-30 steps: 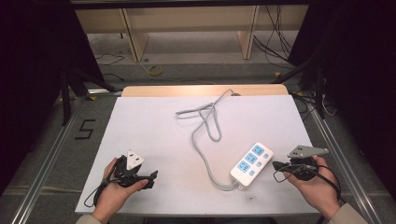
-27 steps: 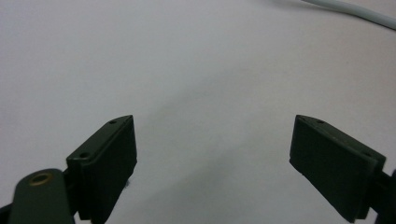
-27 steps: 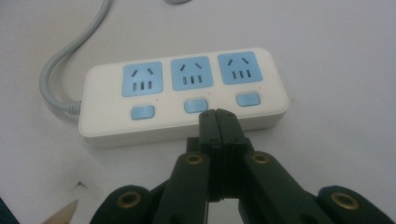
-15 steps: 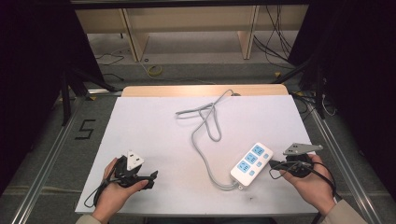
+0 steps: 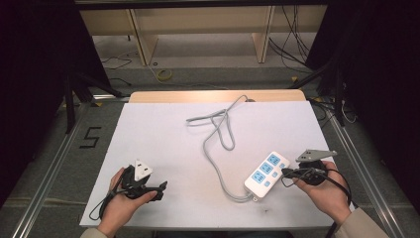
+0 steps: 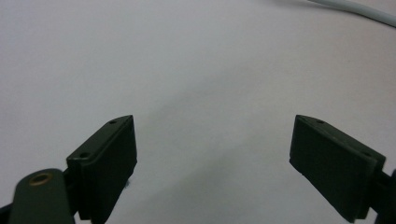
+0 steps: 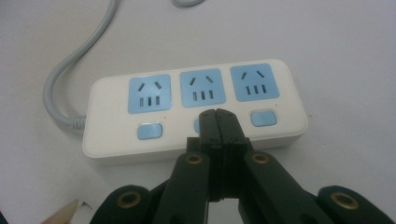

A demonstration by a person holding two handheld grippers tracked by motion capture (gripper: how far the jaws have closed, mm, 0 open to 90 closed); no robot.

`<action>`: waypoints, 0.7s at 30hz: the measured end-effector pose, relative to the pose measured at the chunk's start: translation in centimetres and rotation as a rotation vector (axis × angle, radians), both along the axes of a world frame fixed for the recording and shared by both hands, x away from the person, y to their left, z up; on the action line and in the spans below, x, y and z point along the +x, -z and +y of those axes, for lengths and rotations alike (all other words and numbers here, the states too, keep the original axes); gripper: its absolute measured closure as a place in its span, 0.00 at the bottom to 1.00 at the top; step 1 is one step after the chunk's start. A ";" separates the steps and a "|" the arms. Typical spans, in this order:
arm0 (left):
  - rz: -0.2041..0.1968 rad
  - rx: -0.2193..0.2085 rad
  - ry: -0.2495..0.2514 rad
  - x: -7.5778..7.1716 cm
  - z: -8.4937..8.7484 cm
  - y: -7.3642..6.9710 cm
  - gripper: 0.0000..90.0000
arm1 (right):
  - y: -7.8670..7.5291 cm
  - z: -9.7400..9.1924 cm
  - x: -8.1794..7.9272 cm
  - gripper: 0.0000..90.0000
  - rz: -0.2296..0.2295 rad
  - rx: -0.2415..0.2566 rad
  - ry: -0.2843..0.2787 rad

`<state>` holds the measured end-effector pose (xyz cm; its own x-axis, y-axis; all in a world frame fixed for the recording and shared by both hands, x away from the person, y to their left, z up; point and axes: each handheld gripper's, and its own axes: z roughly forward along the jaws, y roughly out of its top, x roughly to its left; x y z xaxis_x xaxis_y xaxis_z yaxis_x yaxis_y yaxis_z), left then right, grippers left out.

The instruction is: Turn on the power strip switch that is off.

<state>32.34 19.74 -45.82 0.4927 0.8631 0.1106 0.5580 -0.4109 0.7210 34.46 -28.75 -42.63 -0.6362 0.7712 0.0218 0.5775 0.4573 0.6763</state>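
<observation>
Left gripper (image 5: 157,190), at 7 o'clock on the tabletop (image 5: 163,144), rests with jaws spread wide and holding nothing; its matte black pads (image 6: 106,161) face smooth, bare white surface. Centre: a grey round cable (image 5: 214,148) runs in loose loops from 12 o'clock down to the power strip (image 5: 266,174). The strip lies flat at 5 o'clock, a glossy white rounded block bearing three pale-blue socket faces and three blue rocker switches (image 7: 149,131). Right gripper (image 7: 216,113), jaws pressed together on nothing, points its tip at the middle switch, apparently touching it. Judged progress: approach complete; whether the switch is already pressed cannot be told.
</observation>
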 end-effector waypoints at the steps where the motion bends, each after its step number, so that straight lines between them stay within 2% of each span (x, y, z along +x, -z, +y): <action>1: 0.001 0.001 0.000 0.0 0.0 0.0 0.16 | 0.0 0.1 0.1 1.00 0.000 -0.001 -0.002; 21: -0.001 0.005 0.003 0.0 0.0 0.0 0.16 | -0.1 0.7 1.0 1.00 0.007 -0.012 -0.004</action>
